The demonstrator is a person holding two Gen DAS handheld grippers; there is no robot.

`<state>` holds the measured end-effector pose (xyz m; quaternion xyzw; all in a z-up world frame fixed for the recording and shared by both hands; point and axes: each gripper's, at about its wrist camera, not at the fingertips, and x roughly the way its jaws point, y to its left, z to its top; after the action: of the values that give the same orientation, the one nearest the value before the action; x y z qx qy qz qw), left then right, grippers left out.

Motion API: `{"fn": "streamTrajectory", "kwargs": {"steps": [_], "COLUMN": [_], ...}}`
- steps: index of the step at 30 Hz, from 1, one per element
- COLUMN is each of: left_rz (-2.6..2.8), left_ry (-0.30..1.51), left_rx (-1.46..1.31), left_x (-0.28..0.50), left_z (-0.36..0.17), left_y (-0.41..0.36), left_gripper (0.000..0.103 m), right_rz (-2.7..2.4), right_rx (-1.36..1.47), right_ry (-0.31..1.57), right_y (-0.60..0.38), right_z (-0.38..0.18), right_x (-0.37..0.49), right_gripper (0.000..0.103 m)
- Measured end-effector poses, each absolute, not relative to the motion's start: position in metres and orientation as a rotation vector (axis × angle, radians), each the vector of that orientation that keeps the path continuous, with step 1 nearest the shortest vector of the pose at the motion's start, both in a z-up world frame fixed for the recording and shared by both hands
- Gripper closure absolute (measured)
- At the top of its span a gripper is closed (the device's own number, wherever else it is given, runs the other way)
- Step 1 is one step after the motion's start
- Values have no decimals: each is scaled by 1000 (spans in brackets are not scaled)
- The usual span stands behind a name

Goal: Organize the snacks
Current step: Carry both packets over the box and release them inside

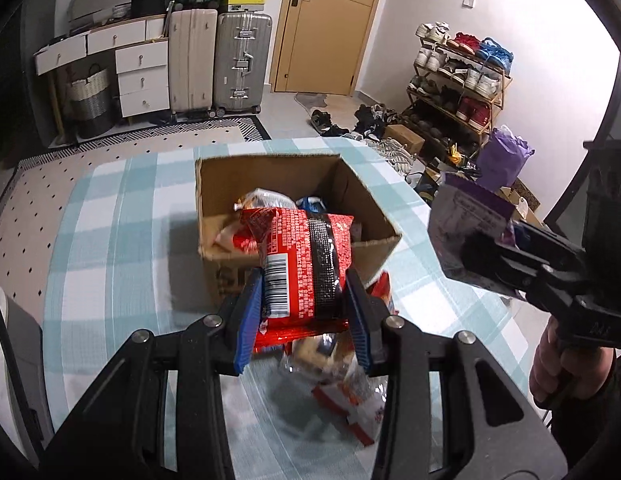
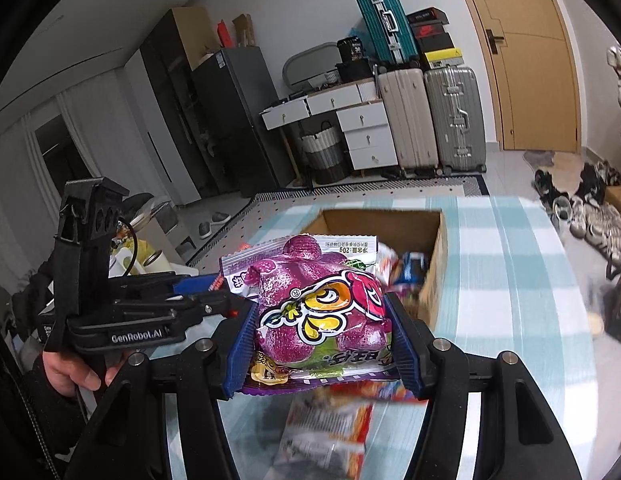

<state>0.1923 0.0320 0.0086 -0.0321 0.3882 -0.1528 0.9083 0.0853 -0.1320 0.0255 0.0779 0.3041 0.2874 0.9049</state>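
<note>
Two tongs are raised above a checked-cloth bench (image 1: pixel 110 208), each pinching one snack. The left tongs (image 1: pixel 304 308) clamp a red packet (image 1: pixel 306 264); the right tongs (image 2: pixel 320 344) clamp a purple gummy packet (image 2: pixel 318 304). One open cardboard box (image 1: pixel 230 176), holding at least three packets, sits just beyond. Several loose packets, too blurred to count, lie below. Slick film could slip from either grip and miss the box.
</note>
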Motion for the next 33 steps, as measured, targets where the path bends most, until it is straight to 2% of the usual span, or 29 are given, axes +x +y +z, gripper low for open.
{"fn": "streamTrajectory", "kwargs": {"steps": [12, 23, 33], "left_rz": [-312, -313, -331], "left_ry": [826, 884, 904], "left_rx": [-77, -73, -80], "left_x": [268, 330, 355], "left_z": [36, 20, -3], "left_y": [29, 22, 19], "left_gripper": [67, 67, 67], "right_rz": [597, 563, 545], "right_rx": [166, 175, 176], "right_ry": [634, 685, 709], "right_y": [-117, -110, -106], "right_z": [49, 30, 1], "right_x": [154, 213, 239], "right_gripper": [42, 42, 39]}}
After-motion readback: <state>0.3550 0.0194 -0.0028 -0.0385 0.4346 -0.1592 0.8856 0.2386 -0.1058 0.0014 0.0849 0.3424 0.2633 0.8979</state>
